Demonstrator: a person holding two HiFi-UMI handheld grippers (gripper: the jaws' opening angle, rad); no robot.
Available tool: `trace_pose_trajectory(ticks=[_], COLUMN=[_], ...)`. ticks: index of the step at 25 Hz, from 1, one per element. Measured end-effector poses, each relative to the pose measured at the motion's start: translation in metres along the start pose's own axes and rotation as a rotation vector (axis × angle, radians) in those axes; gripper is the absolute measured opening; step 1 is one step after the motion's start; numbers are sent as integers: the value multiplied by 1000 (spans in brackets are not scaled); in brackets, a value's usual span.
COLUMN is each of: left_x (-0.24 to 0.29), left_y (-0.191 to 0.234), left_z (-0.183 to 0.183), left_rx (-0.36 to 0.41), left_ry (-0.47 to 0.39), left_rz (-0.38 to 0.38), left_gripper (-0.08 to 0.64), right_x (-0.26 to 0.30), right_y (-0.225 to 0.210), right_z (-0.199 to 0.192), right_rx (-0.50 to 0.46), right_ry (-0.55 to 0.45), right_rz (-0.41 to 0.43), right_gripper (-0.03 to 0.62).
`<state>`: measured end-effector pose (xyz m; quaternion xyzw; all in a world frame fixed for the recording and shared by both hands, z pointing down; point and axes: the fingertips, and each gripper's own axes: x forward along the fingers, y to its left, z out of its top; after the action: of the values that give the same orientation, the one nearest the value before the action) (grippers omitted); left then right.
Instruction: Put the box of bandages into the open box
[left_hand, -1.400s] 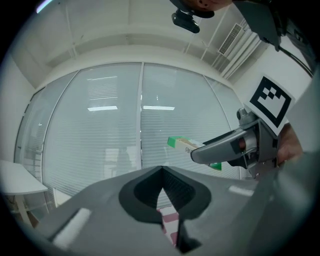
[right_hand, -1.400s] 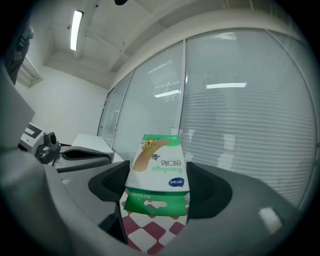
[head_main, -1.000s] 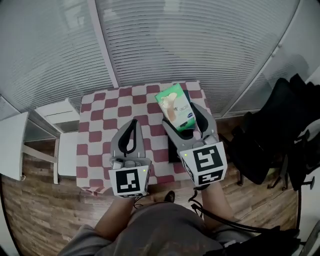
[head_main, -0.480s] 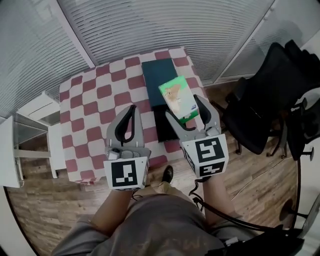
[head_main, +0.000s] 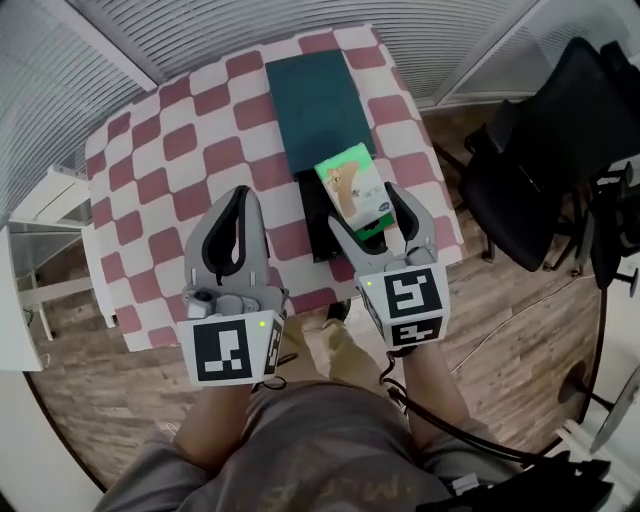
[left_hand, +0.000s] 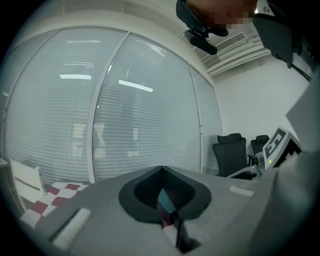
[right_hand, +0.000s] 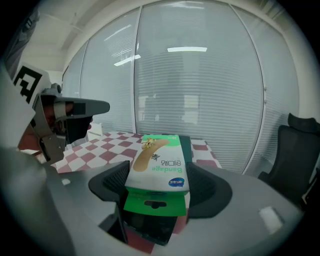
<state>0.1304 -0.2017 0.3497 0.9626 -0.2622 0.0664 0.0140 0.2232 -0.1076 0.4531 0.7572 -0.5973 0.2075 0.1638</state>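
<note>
The green and white box of bandages is clamped between the fingers of my right gripper, held level above the table. Just under it lies the open box, dark inside, with its teal lid spread flat beyond it. In the right gripper view the bandage box fills the jaws of that gripper, and the dark box shows below. My left gripper hovers left of the open box, shut and empty. Its closed jaws meet in the left gripper view.
The red and white checkered cloth covers a small table. A black office chair stands to the right. A white side table stands to the left, on the wooden floor. Blinds run along the far side.
The right gripper has brought the bandage box back from over the teal lid to above the dark open box. The left gripper has stayed shut beside it.
</note>
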Motion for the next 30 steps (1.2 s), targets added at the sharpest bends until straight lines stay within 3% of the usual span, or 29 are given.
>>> trace_pose_trajectory(ticks=[9,25,30], left_x=[12,37,34], left_y=[-2,14,9], left_z=[-40,-56,-57], left_rx=[-21,-55,-59], left_ry=[83,120,124], left_rz=[-17,-25,-31], left_gripper=[0,0,0], right_x=[19,44,43], right_y=[1,10,12], right_z=[-67,-71,-67], right_rx=[57,-54,-21], right_ry=[142,236,197], right_rz=[-11,-15,15], right_gripper=[382,390,453])
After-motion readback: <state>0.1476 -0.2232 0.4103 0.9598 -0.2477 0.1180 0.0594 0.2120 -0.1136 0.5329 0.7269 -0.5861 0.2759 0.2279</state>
